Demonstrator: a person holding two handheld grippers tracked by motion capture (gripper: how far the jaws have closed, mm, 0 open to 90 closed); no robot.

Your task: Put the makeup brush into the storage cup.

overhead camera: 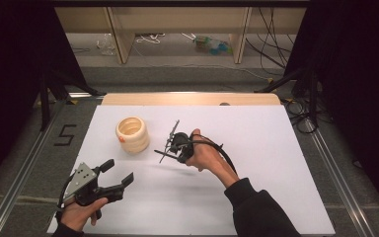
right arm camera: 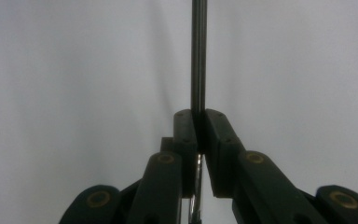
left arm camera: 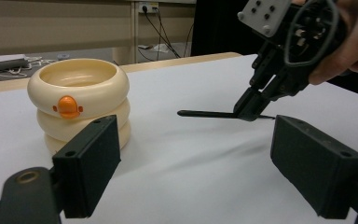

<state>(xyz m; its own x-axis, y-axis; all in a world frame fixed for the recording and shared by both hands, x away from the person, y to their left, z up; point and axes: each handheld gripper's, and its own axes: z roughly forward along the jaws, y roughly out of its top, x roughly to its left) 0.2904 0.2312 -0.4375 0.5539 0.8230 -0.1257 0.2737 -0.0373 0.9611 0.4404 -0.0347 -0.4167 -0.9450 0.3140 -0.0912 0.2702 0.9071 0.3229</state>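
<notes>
My right gripper (overhead camera: 168,150) hovers just above the middle of the white table, shut on a thin dark rod (overhead camera: 159,151). In the right gripper view the rod (right arm camera: 198,56) runs straight out from between the pressed jaws (right arm camera: 198,133). The left gripper view shows it lying level (left arm camera: 205,113), pinched by the right gripper (left arm camera: 248,110), with the person's hand behind. My left gripper (overhead camera: 119,171) rests at the near left corner, open and holding nothing (left arm camera: 200,163). A cream ringed pot (overhead camera: 132,134) with an orange knob (left arm camera: 68,106) stands upright left of the rod.
A white sheet (overhead camera: 256,148) covers the table, with a wooden strip (overhead camera: 192,98) along its far edge. Metal rails run down both sides. Beyond the table lie floor cables and wooden legs. A "5" mark (overhead camera: 65,135) sits on the floor at left.
</notes>
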